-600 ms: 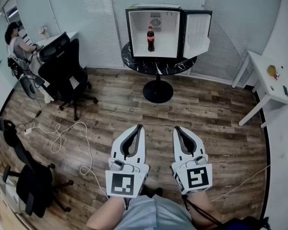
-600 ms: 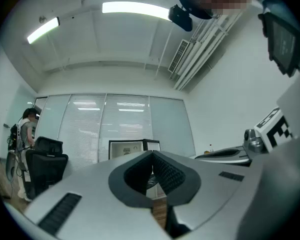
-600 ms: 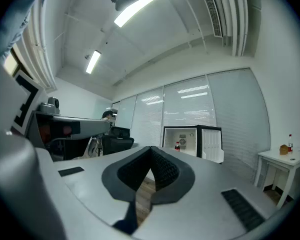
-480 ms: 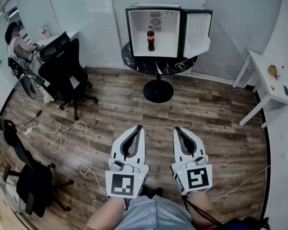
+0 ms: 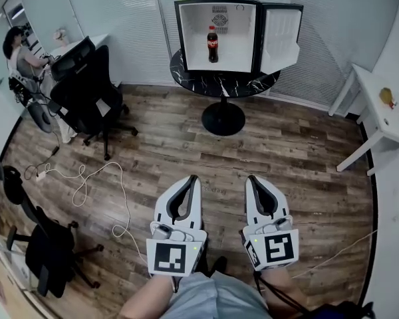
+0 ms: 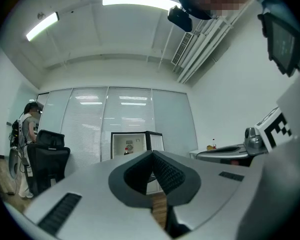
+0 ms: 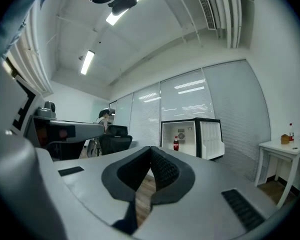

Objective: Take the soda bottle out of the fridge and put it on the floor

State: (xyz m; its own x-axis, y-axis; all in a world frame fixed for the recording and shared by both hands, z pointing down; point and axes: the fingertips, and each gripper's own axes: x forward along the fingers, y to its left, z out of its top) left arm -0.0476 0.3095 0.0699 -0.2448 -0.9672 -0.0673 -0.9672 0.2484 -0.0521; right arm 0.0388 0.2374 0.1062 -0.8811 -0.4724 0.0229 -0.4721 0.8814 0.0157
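With left gripper (image 5: 193,177) and right gripper (image 5: 251,178) closed, empty, walk squarely to mini fridge (image 5: 237,45), opening before soda bottle (image 5: 213,44).

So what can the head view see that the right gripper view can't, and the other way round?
Only the head view shows the thin white cable looping over the floor and the black pedestal foot under the round table.

Only the right gripper view shows the long ceiling strip light and the slatted ceiling vent.

Both show the small open white-lined fridge with the dark red-labelled soda bottle standing inside, the black office chair, the white side table and the shut right gripper.
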